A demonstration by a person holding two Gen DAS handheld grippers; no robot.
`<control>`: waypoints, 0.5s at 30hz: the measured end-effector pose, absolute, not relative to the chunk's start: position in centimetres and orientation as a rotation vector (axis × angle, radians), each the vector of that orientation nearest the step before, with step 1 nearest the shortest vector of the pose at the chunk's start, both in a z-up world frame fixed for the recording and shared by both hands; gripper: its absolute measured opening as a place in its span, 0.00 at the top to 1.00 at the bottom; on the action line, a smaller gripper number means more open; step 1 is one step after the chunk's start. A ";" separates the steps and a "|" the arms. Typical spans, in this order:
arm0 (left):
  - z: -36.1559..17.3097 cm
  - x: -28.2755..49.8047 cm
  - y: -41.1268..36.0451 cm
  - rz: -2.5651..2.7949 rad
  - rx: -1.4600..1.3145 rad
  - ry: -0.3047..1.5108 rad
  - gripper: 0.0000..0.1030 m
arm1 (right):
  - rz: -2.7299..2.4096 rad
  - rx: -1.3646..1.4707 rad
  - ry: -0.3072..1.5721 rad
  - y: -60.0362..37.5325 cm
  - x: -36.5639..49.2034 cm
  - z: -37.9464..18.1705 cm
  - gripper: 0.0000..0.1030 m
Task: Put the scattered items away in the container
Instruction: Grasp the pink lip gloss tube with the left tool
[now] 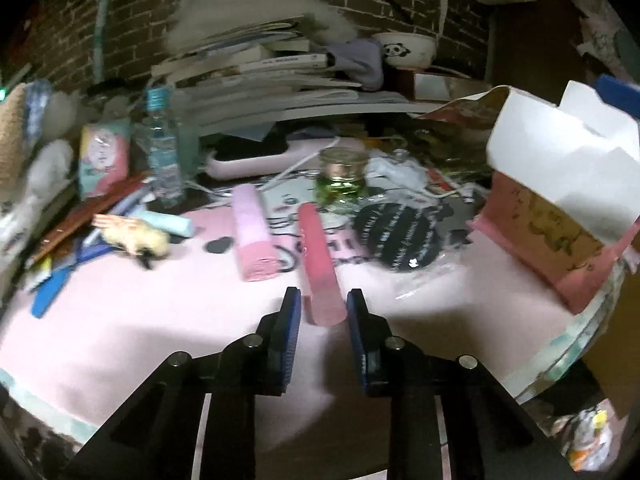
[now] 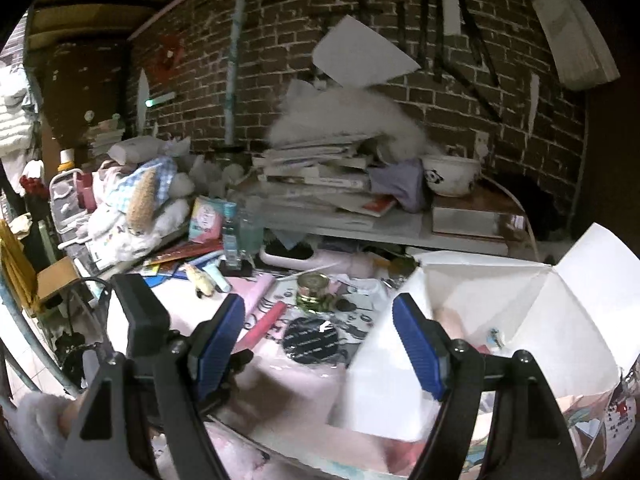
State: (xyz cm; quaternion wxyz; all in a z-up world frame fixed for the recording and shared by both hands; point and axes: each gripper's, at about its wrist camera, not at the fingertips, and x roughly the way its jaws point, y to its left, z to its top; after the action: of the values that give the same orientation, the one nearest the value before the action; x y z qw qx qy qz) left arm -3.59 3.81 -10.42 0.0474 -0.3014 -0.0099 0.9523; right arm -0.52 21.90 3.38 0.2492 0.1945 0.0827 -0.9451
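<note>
Pink and soft underfoot, the table [image 1: 120, 320] wears a cloth-like mat, and we work from its near edge outward. Our left gripper [image 1: 323, 312] hangs low with its blue ribbed pads spread, the near end of a red-pink tube [image 1: 318, 268] lying between the tips but not yet pinched. To do this well, we judge we should push a little further along the tube so the pads meet its rounded sides squarely, then close gently; a smooth cylinder is likely to roll or squirt out if caught only at the end.

Our right gripper [image 2: 320, 344] is also spread wide and holds nothing, poised near the white cardboard box [image 2: 500, 312], whose flaps stand open to the right of the tube and well apart from it.

Just beyond the tube lie a rolled pink bundle [image 1: 254, 236] that looks soft, and a flat round black disc [image 1: 400, 236] with pale lettering. Farther back stands a small glass jar [image 1: 342, 176] with a metal lid and green contents, then a clear plastic bottle [image 1: 162, 148]. Stacked books [image 1: 256, 72] and dark brick wall [image 2: 280, 60] close off the back.
</note>
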 end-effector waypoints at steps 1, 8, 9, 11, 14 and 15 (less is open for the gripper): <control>-10.4 -3.6 3.5 2.907 -0.916 -0.041 0.83 | -2.566 0.521 0.223 21.6 -0.2 3.2 0.28; -10.5 -5.3 3.5 2.901 -0.909 -0.098 0.82 | -2.469 0.512 0.145 19.1 1.7 0.1 0.28; -10.4 -5.7 3.6 2.900 -0.915 -0.099 0.82 | -2.453 0.520 0.138 18.8 1.9 -0.6 0.28; -10.4 -6.2 3.6 2.897 -0.926 -0.125 0.83 | -2.436 0.544 0.114 18.4 2.1 -2.1 0.28; -10.4 -6.8 3.3 2.904 -0.930 -0.155 0.87 | -2.442 0.564 0.094 18.4 2.2 -3.9 0.28; -10.5 -7.0 3.3 2.907 -0.927 -0.147 0.89 | -2.459 0.563 0.097 18.5 2.2 -4.4 0.28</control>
State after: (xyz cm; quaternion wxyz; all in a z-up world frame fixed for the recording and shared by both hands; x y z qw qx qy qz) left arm -7.01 3.31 -10.48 0.0432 -0.3032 -0.0480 0.9507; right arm 2.20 18.46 -4.40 0.3035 0.2125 0.0367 -0.9281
